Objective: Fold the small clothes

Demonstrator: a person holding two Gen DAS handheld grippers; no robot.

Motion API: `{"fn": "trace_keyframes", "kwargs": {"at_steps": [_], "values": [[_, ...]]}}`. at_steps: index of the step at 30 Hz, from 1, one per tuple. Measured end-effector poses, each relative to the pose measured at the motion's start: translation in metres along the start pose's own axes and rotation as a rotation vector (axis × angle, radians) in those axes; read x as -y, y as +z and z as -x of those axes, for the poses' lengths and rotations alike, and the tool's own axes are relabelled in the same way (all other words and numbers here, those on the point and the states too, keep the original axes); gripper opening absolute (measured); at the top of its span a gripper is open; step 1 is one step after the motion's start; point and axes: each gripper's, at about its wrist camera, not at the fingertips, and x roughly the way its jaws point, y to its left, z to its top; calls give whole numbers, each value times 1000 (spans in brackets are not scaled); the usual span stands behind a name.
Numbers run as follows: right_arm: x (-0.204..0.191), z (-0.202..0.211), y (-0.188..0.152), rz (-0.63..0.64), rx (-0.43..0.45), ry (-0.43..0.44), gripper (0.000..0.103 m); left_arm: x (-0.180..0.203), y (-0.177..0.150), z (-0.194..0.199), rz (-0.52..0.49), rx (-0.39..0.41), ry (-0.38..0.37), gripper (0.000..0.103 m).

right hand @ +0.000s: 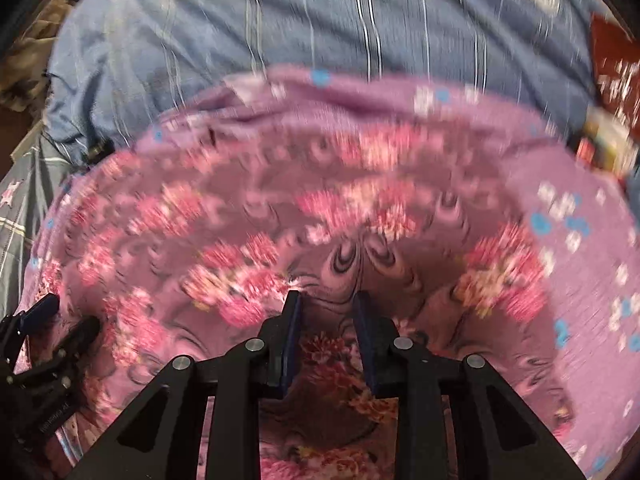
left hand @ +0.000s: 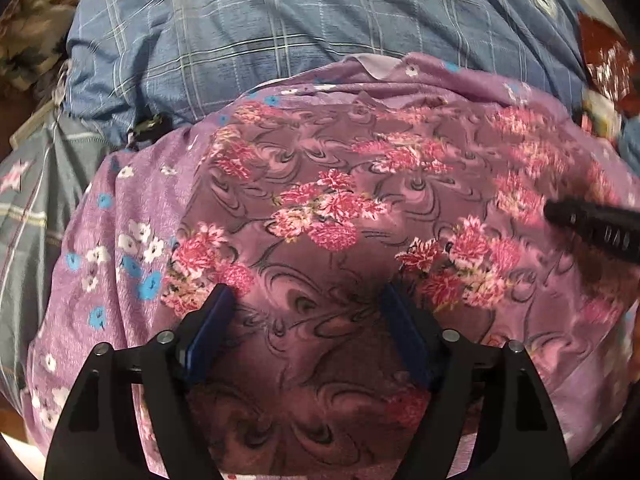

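A purple garment with pink flowers and dark swirls [left hand: 320, 208] lies spread on a lighter purple cloth with blue and white flowers [left hand: 120, 248]. My left gripper [left hand: 306, 298] is open just above the garment's near part, nothing between its blue pads. My right gripper [right hand: 326, 300] hovers over the same garment [right hand: 280, 208] with its jaws partly open and a fold of the fabric between them. The right wrist view is motion-blurred. The right gripper shows at the right edge of the left wrist view [left hand: 596, 228]; the left gripper shows at the lower left of the right wrist view [right hand: 44, 320].
A blue plaid bedsheet [left hand: 280, 20] covers the bed behind the garment. A grey striped cloth with a star [left hand: 28, 184] lies at the left. A red patterned item [left hand: 608, 56] sits at the far right.
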Motion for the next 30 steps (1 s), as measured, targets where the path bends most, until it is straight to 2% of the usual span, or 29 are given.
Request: {"fn": "trace_keyframes", "kwargs": {"at_steps": [2, 5, 8, 11, 13, 16, 19, 22, 24, 26, 28, 30], "values": [[-2, 5, 1, 1, 12, 5, 30, -7, 3, 6, 33, -15, -32, 77], [-6, 20, 3, -10, 71, 76, 29, -25, 6, 22, 130, -1, -79, 77], [-17, 42, 1, 46, 161, 87, 30, -47, 2, 49, 207, 70, -33, 77], [-23, 58, -2, 74, 194, 151, 32, -71, -17, 69, 296, 118, 29, 77], [-30, 68, -7, 108, 216, 188, 34, -91, -35, 74, 388, 116, 46, 78], [-41, 78, -10, 154, 247, 195, 36, -105, -50, 70, 455, 83, 48, 78], [-46, 84, -13, 155, 254, 215, 36, -98, -58, 70, 446, 81, 17, 78], [-46, 83, -15, 133, 228, 261, 36, -79, -60, 66, 352, 87, 39, 78], [-49, 80, -19, 136, 196, 299, 36, -73, -61, 57, 315, 60, 75, 78], [-56, 74, -25, 161, 156, 312, 36, -72, -65, 41, 291, -6, 121, 78], [-62, 63, -31, 186, 107, 301, 36, -73, -68, 29, 304, -58, 111, 78], [-69, 45, -38, 209, 26, 267, 36, -72, -65, 29, 305, -50, 111, 78]]}}
